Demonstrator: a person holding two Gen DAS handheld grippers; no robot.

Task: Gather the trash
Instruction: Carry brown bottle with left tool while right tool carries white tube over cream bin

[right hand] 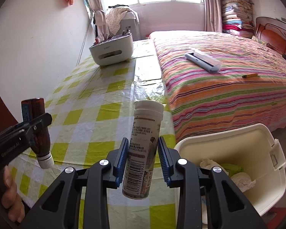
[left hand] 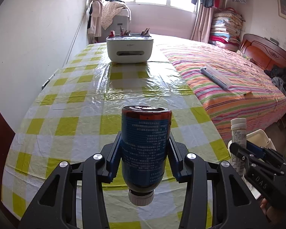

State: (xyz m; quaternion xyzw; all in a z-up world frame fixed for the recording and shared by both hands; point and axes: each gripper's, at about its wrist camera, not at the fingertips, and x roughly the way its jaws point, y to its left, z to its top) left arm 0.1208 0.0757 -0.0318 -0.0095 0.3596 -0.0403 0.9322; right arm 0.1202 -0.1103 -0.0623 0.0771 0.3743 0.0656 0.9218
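Now both grippers are loaded above the table (left hand: 70, 99) with its green-checked plastic cloth; the left gripper (left hand: 145, 158) is clenched on a brown bottle with a blue label (left hand: 145, 145), held upside down, its white cap pointing back toward the camera; the right gripper (right hand: 143, 162) grasps a white tube with a barcode (right hand: 141, 152) between its blue pads, the tube's capped end pointing away from the camera. Beside the table's near right corner stands a cream bin (right hand: 272, 152), open, with crumpled tissue (right hand: 242, 181) and something green inside; the tube hangs just left of its rim, over the table's edge. At the table's far end sits a white box (left hand: 130, 49); a striped bed (left hand: 228, 87) runs along the table's right side.
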